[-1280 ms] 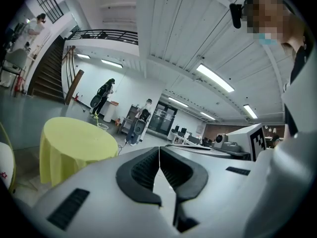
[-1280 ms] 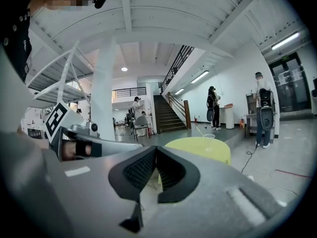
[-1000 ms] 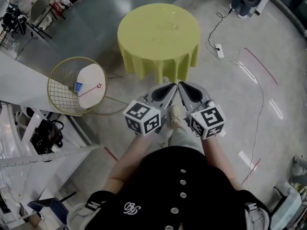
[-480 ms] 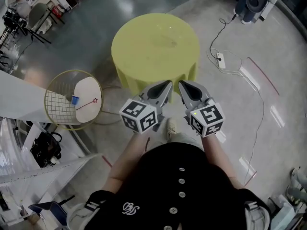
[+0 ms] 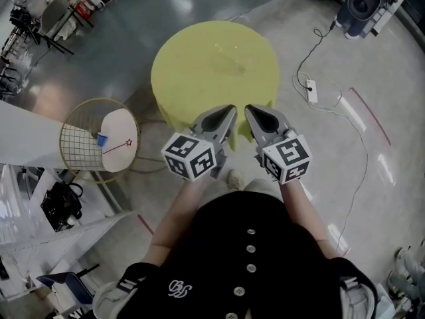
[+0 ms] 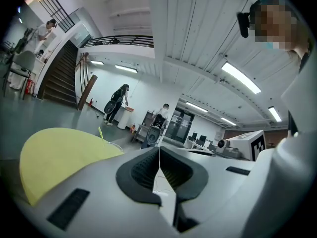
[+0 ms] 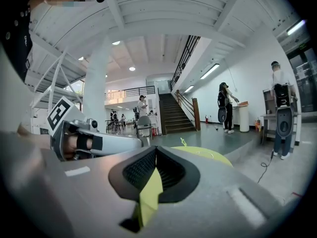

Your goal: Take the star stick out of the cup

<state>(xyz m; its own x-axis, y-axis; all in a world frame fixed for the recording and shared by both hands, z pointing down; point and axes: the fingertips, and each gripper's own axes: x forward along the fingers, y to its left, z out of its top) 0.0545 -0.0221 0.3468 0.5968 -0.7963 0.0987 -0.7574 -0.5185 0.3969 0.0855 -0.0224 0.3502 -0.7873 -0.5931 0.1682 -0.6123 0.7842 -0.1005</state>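
A round table with a yellow cloth (image 5: 199,78) stands ahead of me. A clear cup (image 5: 230,57) sits on it, seen faintly. In the left gripper view a thin yellow-green stick (image 6: 100,132) rises from that cup (image 6: 115,145). The right gripper view shows its star tip (image 7: 183,141) above the table (image 7: 210,156). My left gripper (image 5: 229,112) and right gripper (image 5: 250,110) hang side by side over the table's near edge, well short of the cup. Both are shut with nothing between the jaws. To the left, a blue cup (image 5: 101,139) holds a stick with a red star (image 5: 117,146).
The blue cup rests on a white round top (image 5: 123,121) of a wire basket stand (image 5: 80,148). A power strip with cable (image 5: 311,92) lies on the floor at right. A machine (image 5: 362,2) stands at top right. Shelving (image 5: 40,205) is at left. People stand far off.
The yellow table has come closer and now lies under the gripper tips. The wire stand has slid left in the view. Both grippers stay shut and side by side.
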